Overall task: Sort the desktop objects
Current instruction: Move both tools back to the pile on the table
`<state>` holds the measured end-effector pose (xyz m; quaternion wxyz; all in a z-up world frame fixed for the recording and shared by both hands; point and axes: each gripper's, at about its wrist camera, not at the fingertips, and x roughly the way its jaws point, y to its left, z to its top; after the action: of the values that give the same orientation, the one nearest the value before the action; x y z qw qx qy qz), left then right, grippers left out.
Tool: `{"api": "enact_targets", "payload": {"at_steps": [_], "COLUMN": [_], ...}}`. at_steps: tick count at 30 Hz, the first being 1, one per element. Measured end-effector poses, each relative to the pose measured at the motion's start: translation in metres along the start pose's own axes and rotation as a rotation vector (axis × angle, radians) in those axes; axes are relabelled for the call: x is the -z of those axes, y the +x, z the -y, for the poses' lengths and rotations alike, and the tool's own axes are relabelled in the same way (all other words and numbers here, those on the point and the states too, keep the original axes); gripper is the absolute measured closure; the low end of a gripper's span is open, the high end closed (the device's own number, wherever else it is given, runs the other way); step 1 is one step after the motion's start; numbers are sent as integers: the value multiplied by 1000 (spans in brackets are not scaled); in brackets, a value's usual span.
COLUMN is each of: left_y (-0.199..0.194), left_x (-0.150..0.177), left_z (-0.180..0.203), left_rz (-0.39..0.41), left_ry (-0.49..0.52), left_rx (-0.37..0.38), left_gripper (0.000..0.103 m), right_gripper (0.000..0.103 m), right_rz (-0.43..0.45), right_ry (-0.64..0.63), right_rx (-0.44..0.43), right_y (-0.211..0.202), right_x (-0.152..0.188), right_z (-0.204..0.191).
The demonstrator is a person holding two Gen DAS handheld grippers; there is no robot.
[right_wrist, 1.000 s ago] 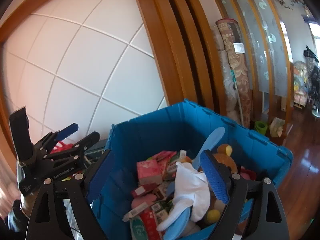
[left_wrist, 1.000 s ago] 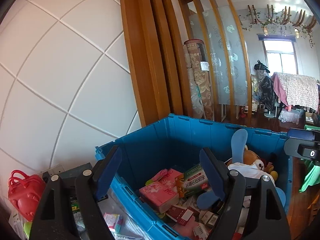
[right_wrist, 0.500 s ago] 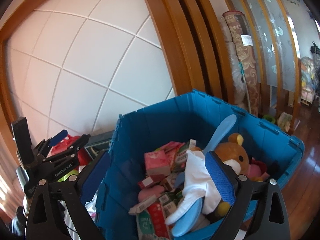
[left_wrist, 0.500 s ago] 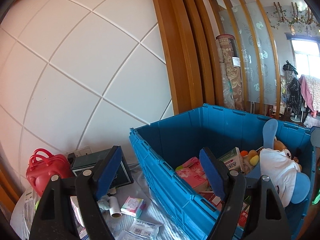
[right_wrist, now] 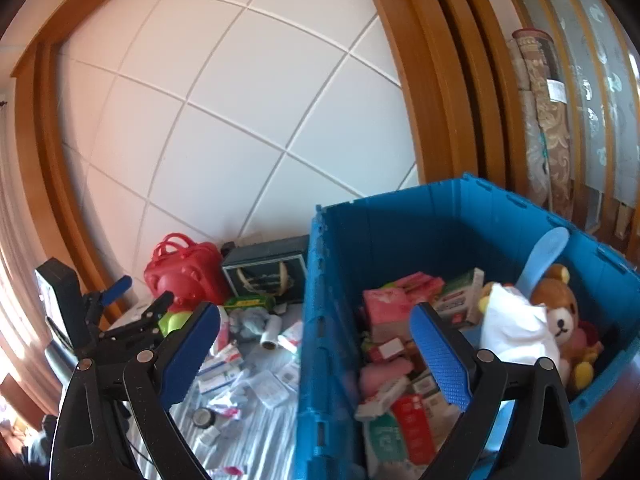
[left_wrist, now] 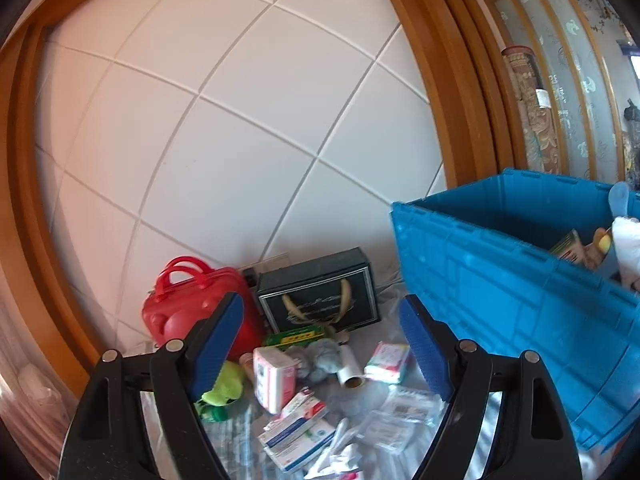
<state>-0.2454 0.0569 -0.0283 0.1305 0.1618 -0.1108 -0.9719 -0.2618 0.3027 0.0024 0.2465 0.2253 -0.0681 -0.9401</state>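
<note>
Both jaws are standing wide and holding nothing, left gripper (left_wrist: 320,344) hovering over loose boxes (left_wrist: 276,378) at six o'clock, right gripper (right_wrist: 316,340) straddling the blue crate (right_wrist: 320,320) wall; descending blindly is risking clipping that wall.

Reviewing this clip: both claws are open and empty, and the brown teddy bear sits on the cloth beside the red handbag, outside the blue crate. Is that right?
Not quite. The brown teddy bear lies inside the blue crate, not on the cloth by the red handbag; the right wrist view shows it. The left claw and right claw are open and empty.
</note>
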Motion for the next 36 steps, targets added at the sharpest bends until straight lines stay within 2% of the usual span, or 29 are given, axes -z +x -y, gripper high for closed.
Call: {"api": "enact_targets", "payload": {"at_steps": [5,9,13,20,22,24,28,29,32,34,36], "left_y": [2,2,4,23,34,45,61,64,77,83,87], "left_x": [39,71,110,174,194,212,234,238,246,250,252], "left_z": [-83,-126,-143,-147,-141,-132,-116,-112,-103,-99,-94], "left_rz": [-85,-139,-198,-283,-325,-373,-434,-438,-470,-483,-493], "left_ry": [-9,-25,-6,-22,-26,-23,7,14,24,22,19], "left_rx": [-116,-137,-103,34,73,90,118,128,143,152,168], "left_gripper": [23,23,23,23,23,23,23,23,23,23,23], "right_gripper": [4,3,3,5,11,28,43,49,57,64,70], "right_rz": [-45,-121,-214,-426,-494,-574,-715,-732,-770,-794,-780], "right_ry": [-24,-31,-52,-33,-60,-90,-67,-41,-4,-3,-32], "right_rx": [-40,-68,-72,-85,-89,-96,-93,-97,-96,-102,-86], "right_y": [24,52,81,138,160,186,238,245,264,270,272], "right_x": [13,39,76,165,196,227,279,287,305,312,317], "right_z": [-50,-87,-122,-168,-183,-194,-196,-193,-188,-190,-193]}}
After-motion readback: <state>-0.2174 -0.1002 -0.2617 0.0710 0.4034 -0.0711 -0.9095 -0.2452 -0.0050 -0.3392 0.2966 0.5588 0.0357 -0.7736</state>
